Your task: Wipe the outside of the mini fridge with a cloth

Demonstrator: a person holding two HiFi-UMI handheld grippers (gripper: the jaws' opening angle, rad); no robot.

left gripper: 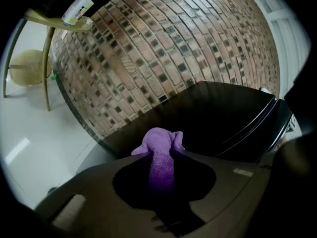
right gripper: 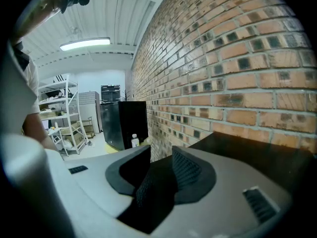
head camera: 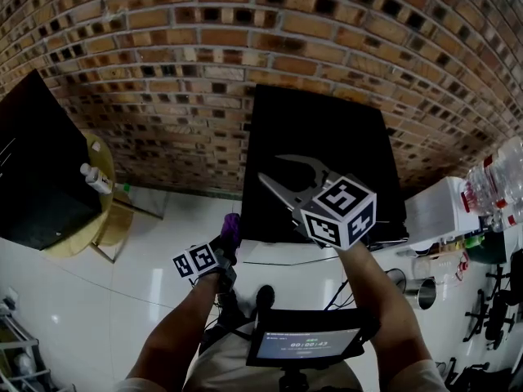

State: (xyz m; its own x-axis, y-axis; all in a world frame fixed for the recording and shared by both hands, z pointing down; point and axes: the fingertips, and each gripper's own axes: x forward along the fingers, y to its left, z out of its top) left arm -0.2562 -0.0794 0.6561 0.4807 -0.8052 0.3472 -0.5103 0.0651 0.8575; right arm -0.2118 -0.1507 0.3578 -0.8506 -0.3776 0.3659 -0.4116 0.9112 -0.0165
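The black mini fridge stands against the brick wall, seen from above in the head view. My left gripper is low at the fridge's front left corner, shut on a purple cloth. In the left gripper view the cloth bunches out past the jaws of that gripper, just in front of the fridge's dark side. My right gripper hovers over the fridge top, open. The right gripper view shows its jaws apart with nothing between them, the fridge top below at right.
A brick wall runs behind the fridge. At left are a black cabinet and a round yellow table with a bottle. At right is a white unit with water bottles and metal cups. A screen sits below.
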